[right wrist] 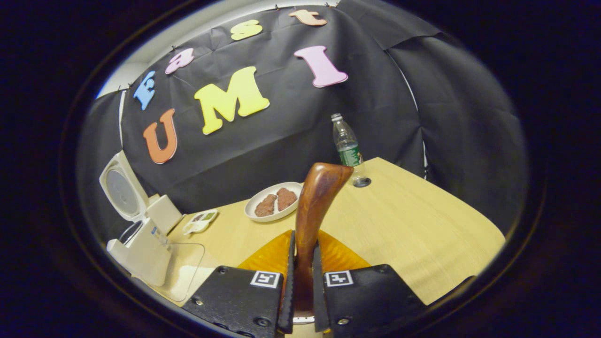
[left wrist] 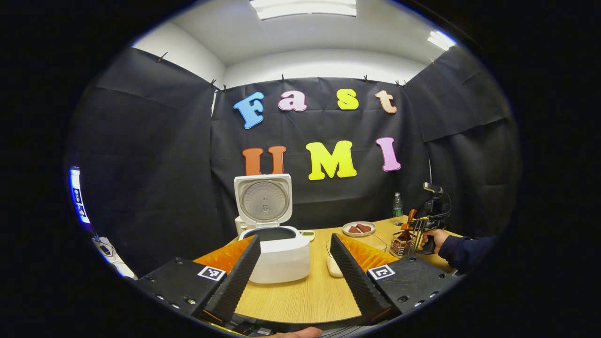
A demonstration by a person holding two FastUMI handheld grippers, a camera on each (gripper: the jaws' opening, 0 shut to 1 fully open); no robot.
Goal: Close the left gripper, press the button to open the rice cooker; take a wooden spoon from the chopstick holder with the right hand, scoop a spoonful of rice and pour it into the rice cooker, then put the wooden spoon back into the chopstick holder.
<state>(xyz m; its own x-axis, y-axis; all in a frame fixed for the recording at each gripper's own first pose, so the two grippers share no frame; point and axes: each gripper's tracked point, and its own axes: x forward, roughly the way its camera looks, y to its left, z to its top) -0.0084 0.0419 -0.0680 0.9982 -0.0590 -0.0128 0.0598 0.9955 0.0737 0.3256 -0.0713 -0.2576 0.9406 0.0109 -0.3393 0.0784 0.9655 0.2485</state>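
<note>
Clamped tight, the right gripper [right wrist: 300, 281] has both black ribbed fingers pressed on the handle of the dark brown wooden spoon [right wrist: 313, 206], which rises from between them up the middle of the right gripper view; its bowl end is hidden below the fingers. In the left gripper view that same gripper [left wrist: 415, 232] appears at the right edge, held by a hand [left wrist: 434, 239] in a dark sleeve, right at the dark slatted chopstick holder [left wrist: 401, 243], with the spoon's tip poking up above it. Whether the spoon has cleared the holder I cannot tell.

Spread wide and holding nothing, the left gripper [left wrist: 293, 267] frames the white rice cooker [left wrist: 279, 256] at the lower centre of its view, lid [left wrist: 263, 199] already standing upright. Just right of the cooker sits a clear glass container of white rice [left wrist: 334, 265], partly behind a finger.

The step in hand looks like drawing the spoon out. Doing it well probably means lifting straight up along the holder's axis so the bowl doesn't snag or tip it, keeping the grip firm so the handle doesn't swivel, then swinging left toward the rice on the pale wooden table [right wrist: 413, 225].
</note>
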